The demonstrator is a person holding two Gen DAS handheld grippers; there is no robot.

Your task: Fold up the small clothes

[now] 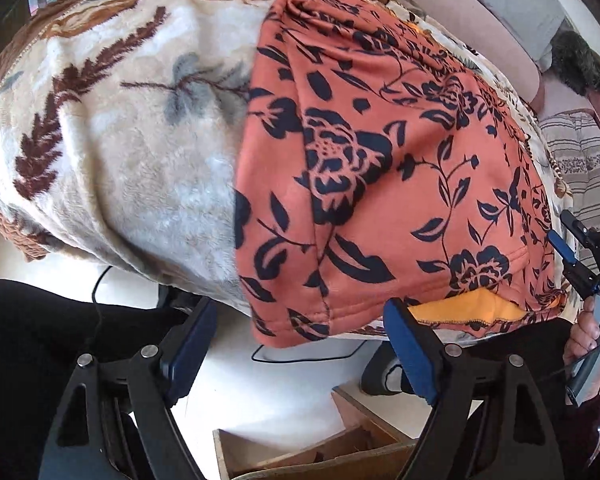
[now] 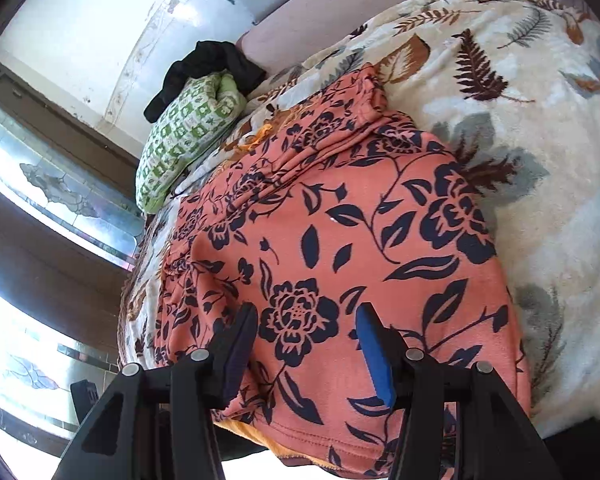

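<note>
Left gripper: jaws wide apart, empty, hanging off the near edge of the bed, hem of the orange floral garment just ahead of the tips. Cloth not between the pads yet.

The garment lies spread on the leaf-print blanket, near hem draped over the edge, yellow lining showing underneath.

Right gripper: jaws part open, over the near part of the garment, one pad on each side of a big flower. Nothing pinched that I can see; whether the pads touch the cloth I can't tell.

Risks, my read:
- Left bites only the outer layer, the lining stays behind and the fold comes up skewed.
- Plush blanket gets caught with the hem and lifts too.
- Hem already overhangs, so an uneven pull drags the whole thing off the bed.
- Creases at the far end get folded in.
</note>
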